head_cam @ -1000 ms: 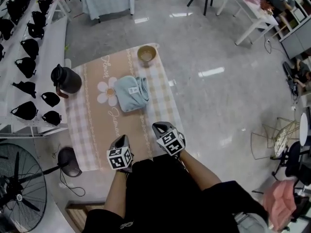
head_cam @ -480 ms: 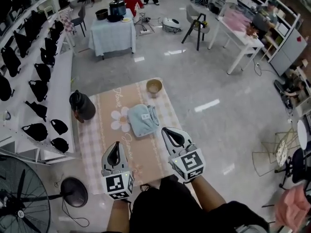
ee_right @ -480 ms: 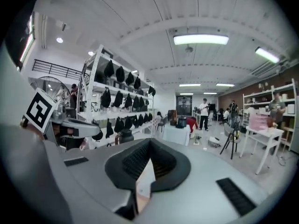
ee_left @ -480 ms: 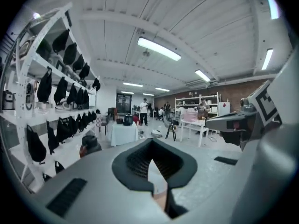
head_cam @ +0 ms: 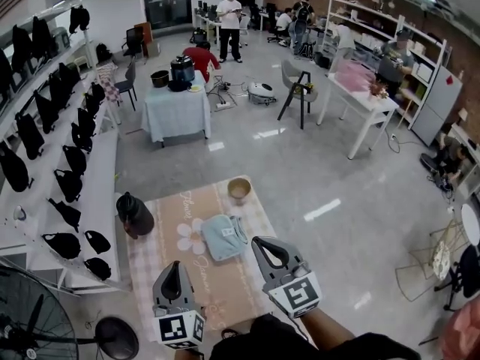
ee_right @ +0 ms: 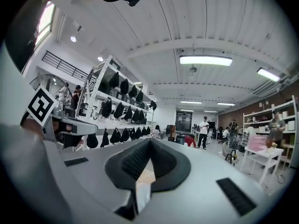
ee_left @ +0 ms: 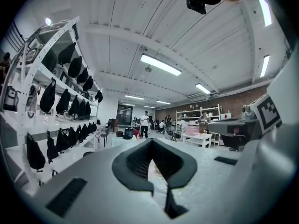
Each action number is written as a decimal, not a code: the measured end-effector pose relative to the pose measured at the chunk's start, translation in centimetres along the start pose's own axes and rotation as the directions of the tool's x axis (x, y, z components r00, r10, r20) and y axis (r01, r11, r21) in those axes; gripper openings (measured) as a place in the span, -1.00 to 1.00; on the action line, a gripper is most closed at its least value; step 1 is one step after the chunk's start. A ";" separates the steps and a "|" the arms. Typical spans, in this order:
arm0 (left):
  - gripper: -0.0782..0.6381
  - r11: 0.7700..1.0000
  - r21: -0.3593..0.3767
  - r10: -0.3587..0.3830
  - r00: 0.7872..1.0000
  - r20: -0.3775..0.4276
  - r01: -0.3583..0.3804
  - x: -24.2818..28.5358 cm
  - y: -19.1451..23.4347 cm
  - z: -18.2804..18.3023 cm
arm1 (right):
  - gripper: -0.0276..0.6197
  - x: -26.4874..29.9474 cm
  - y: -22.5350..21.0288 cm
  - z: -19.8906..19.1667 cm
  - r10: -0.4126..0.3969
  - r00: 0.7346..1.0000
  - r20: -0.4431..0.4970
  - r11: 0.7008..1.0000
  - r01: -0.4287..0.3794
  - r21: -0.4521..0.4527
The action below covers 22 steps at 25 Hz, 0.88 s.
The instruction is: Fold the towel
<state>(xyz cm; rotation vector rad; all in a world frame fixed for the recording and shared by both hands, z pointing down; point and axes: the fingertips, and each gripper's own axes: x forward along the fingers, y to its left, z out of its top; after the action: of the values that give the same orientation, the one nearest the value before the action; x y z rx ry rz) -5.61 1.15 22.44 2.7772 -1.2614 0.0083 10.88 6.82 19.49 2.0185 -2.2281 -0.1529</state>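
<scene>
A light blue towel [head_cam: 225, 237] lies folded in a small bundle on the low table under a pink checked cloth [head_cam: 147, 272]. Both grippers are held level in front of me, well above the table and short of the towel. My left gripper [head_cam: 174, 269] is shut with nothing in it, and its jaws [ee_left: 150, 142] meet at the tip. My right gripper [head_cam: 263, 244] is likewise shut and empty [ee_right: 149, 142]. Each gripper view looks out across the room, so neither shows the towel.
A tan bowl [head_cam: 239, 189] stands at the table's far end and a dark jug [head_cam: 136, 216] at its left edge. White shelves with black bags [head_cam: 64, 182] run along the left, with a fan [head_cam: 30, 317] below. Farther off stand a cloth-covered table [head_cam: 176, 109], a white table [head_cam: 364, 100] and several people.
Both grippers rose from near my lap and tipped up to level. The head view swung up to take in the room. The towel did not move.
</scene>
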 end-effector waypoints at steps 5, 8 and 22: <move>-0.77 1.000 -0.022 -0.013 1.000 0.013 0.013 1.2 -0.4 0.4 | -0.90 1.0 -1.1 -1.2 -0.013 1.000 -0.019 1.000 0.013 0.008; -0.77 1.000 -0.016 0.004 1.000 0.017 -0.004 1.9 -0.3 0.5 | -0.90 1.4 -1.7 -1.2 -0.015 1.000 -0.008 1.000 0.015 0.002; -0.77 1.000 -0.011 0.010 1.000 0.012 -0.009 4.6 -1.9 0.2 | -0.91 1.7 -5.1 -1.6 -0.024 0.999 -0.021 1.000 0.024 0.012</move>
<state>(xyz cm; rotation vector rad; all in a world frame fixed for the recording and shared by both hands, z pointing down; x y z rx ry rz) -1.15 -1.07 22.26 2.7658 -1.2734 -0.0141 16.00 4.60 20.31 2.0440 -2.1982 -0.1200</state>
